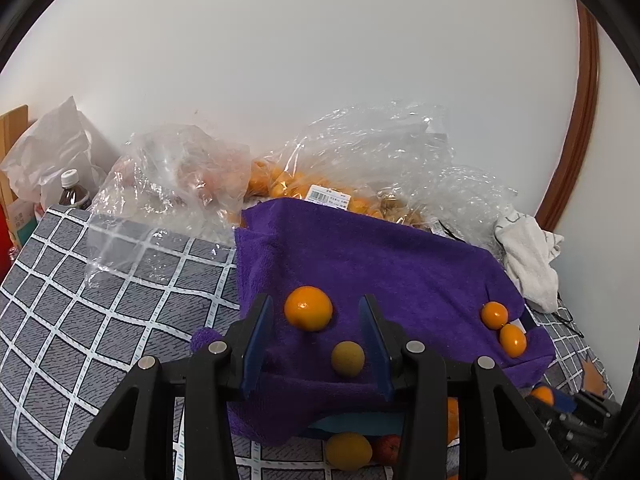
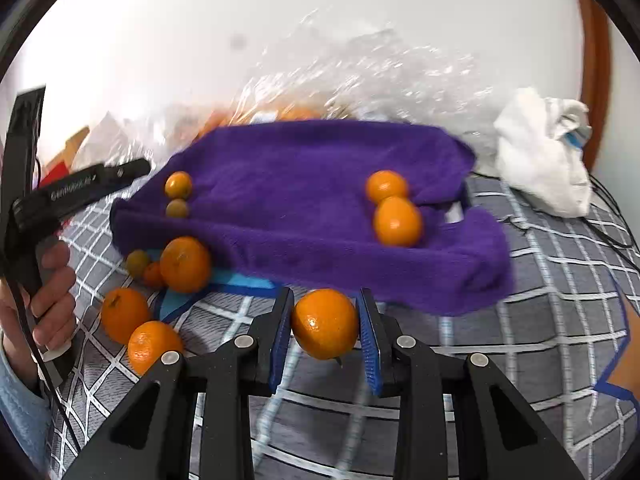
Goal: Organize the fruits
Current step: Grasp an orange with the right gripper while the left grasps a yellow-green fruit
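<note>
Fruits lie on a purple towel (image 2: 304, 184) spread over the grid-patterned counter (image 2: 540, 320): two oranges (image 2: 396, 220) near its right edge, an orange (image 1: 308, 308) and a greenish fruit (image 1: 347, 358) toward its left. Loose oranges (image 2: 185, 264) cluster at the towel's near-left corner. Right gripper (image 2: 325, 330) is clamped on one orange (image 2: 325, 324). Left gripper (image 1: 316, 344) hovers part-open, apparently gripping nothing.

left tool (image 1: 316, 344): jaws apart, empty | right tool (image 2: 325, 332): clamped on orange (image 2: 325, 323)
</note>
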{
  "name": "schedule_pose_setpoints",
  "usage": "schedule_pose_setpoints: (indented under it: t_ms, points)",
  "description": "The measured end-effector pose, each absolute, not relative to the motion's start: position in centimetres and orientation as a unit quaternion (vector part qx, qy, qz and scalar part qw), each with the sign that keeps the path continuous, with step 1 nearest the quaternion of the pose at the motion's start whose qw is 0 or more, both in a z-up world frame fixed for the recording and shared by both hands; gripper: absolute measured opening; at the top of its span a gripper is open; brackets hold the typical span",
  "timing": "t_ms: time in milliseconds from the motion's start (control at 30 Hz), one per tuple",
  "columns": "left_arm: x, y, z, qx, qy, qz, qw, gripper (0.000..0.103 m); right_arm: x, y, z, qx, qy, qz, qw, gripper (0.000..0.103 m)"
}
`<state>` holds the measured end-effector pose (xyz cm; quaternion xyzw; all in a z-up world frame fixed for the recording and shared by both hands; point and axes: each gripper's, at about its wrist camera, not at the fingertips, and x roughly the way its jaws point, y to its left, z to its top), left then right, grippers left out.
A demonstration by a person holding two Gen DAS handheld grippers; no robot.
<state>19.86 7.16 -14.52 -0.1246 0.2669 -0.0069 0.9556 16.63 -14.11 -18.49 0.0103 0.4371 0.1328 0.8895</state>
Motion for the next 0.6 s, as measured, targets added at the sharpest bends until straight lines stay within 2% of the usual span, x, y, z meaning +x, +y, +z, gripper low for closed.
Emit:
schedule_pose_setpoints:
  t_ms: [167, 367, 500, 567, 600]
  points:
    - [19.1, 6.0, -14.0, -0.105, 0.277, -0.061, 0.953, 0.042, 17.0, -16.6, -18.6, 0.040, 0.438, 0.090, 0.894, 0.032]
    - [16.3, 4.7, -15.3, -0.039, 0.340, -0.105, 0.934, 0.042, 16.9, -17.8, -18.5, 0.059, 0.439, 0.067, 0.894, 0.032]
    - [15.7, 6.8, -17.0, -0.099, 0.362, -0.113, 0.920, 0.041, 16.8, -17.1, -18.4, 0.047, 0.434, 0.072, 0.897, 0.032]
    - [15.8, 7.6, -17.4, -0.129, 0.372, -0.111, 0.913, 0.033, 16.8, -16.4, -18.7, 0.031, 0.439, 0.076, 0.895, 0.032]
    - [15.9, 7.8, -17.5, -0.138, 0.372, -0.115, 0.911, 0.032, 16.8, -16.2, -18.8, 0.029, 0.442, 0.079, 0.893, 0.032]
